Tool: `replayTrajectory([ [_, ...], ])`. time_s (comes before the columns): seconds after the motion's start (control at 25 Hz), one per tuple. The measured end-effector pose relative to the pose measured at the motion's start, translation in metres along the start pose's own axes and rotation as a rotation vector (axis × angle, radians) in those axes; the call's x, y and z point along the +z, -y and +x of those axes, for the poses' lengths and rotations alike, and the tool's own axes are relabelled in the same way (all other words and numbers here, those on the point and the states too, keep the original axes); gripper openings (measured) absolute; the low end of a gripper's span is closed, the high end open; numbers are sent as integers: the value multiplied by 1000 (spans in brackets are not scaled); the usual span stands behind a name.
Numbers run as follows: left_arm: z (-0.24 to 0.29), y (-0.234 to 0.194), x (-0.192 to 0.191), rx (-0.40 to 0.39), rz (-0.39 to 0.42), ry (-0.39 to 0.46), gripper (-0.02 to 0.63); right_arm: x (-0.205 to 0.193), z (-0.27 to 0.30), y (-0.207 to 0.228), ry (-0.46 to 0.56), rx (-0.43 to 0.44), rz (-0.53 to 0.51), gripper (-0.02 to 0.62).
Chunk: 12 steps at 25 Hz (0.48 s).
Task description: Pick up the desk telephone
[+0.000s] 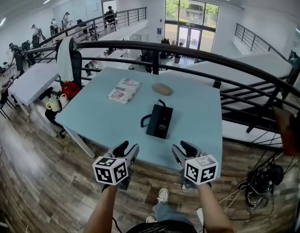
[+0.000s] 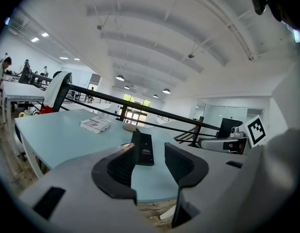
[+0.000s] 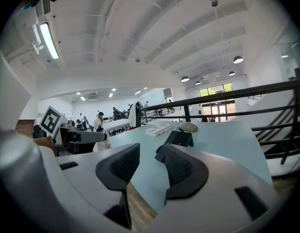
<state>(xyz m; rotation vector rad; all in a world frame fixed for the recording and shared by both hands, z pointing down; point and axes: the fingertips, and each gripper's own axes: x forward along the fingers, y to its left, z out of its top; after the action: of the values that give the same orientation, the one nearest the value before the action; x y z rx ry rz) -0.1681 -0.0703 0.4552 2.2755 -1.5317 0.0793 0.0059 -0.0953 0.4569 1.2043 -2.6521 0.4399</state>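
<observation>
The black desk telephone (image 1: 160, 121) lies in the middle of the light blue table (image 1: 198, 110), its cord curling off its left side. Both grippers hover over the table's near edge, short of the phone. My left gripper (image 1: 128, 151) is to the phone's near left, jaws open and empty; in its own view the telephone (image 2: 142, 149) shows beyond the gap. My right gripper (image 1: 184, 150) is to the near right, also open and empty, with the telephone (image 3: 179, 140) ahead of its fingers (image 3: 181, 171).
A stack of printed booklets (image 1: 124, 91) and a flat tan object (image 1: 162, 89) lie at the table's far side. A black railing (image 1: 188, 52) curves behind the table. Wooden floor lies below the near edge; cables (image 1: 261, 181) sit on the floor at right.
</observation>
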Motion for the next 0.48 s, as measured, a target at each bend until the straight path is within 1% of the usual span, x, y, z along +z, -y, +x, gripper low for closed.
replayTrajectory([
  [0.2,33,-20,4,-12,-7,-26,181,3,32,18,-12,6,23,155],
  [0.36,71,-31,8,-49,2,-64,201,7,63,41,-24,6,40,167],
  [0.48,98,-44,14,-59,-15,-71,206,10,86,60,-38,8,61,175],
])
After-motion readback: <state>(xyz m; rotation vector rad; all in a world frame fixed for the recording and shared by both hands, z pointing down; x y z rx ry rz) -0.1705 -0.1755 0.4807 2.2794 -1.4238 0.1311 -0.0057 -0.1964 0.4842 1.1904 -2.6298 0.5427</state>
